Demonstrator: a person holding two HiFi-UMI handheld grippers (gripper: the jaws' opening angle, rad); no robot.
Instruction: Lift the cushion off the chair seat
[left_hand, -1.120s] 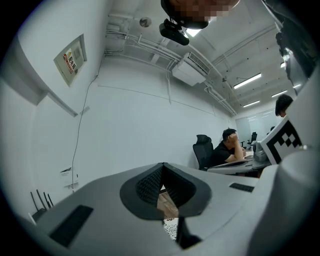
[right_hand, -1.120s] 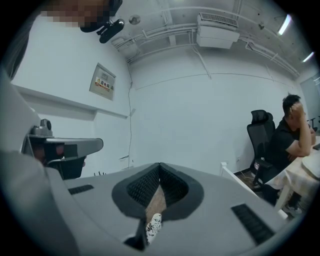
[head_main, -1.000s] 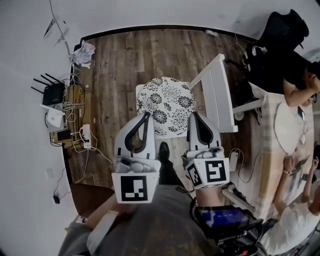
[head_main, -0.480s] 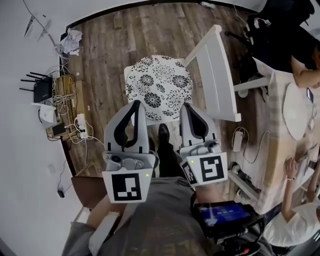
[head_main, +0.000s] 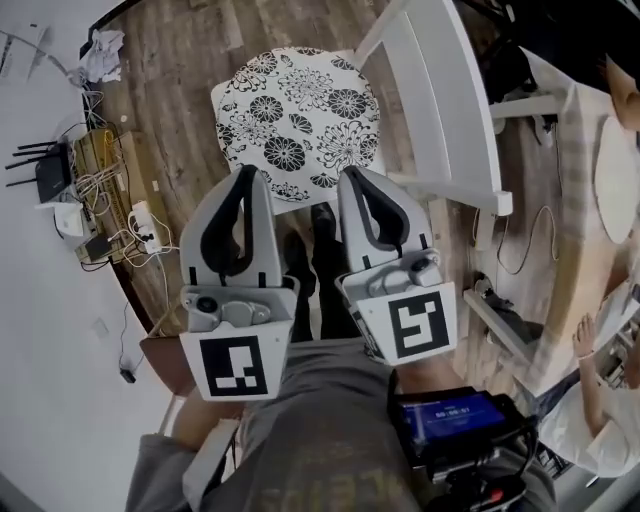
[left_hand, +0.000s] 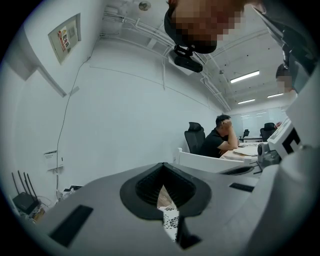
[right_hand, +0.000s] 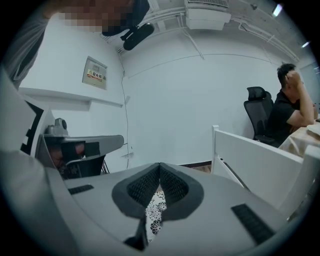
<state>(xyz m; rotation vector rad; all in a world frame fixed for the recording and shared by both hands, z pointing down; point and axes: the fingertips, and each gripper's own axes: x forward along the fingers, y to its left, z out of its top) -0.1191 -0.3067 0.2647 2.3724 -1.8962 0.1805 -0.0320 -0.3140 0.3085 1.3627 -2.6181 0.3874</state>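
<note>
A round white cushion with a black flower print (head_main: 297, 118) lies on the seat of a white wooden chair (head_main: 445, 95), whose backrest is to the right in the head view. My left gripper (head_main: 246, 172) is shut and empty, its tips just short of the cushion's near edge. My right gripper (head_main: 349, 174) is also shut and empty, near the cushion's near right edge. In the left gripper view a sliver of cushion (left_hand: 170, 223) shows below the closed left gripper (left_hand: 162, 166). The right gripper view shows the cushion (right_hand: 155, 210) beneath the right gripper (right_hand: 160, 165) and the chair back (right_hand: 255, 157).
A router (head_main: 50, 172), a power strip (head_main: 140, 222) and tangled cables lie by the left wall, with crumpled paper (head_main: 102, 55) beyond. A table (head_main: 585, 190) with seated people runs along the right. A screen device (head_main: 452, 420) hangs at my waist. My shoes (head_main: 322, 228) stand before the chair.
Both grippers have sunk and come nearer to the chair, still shut. The cushion and chair now look larger and closer in the head view.
</note>
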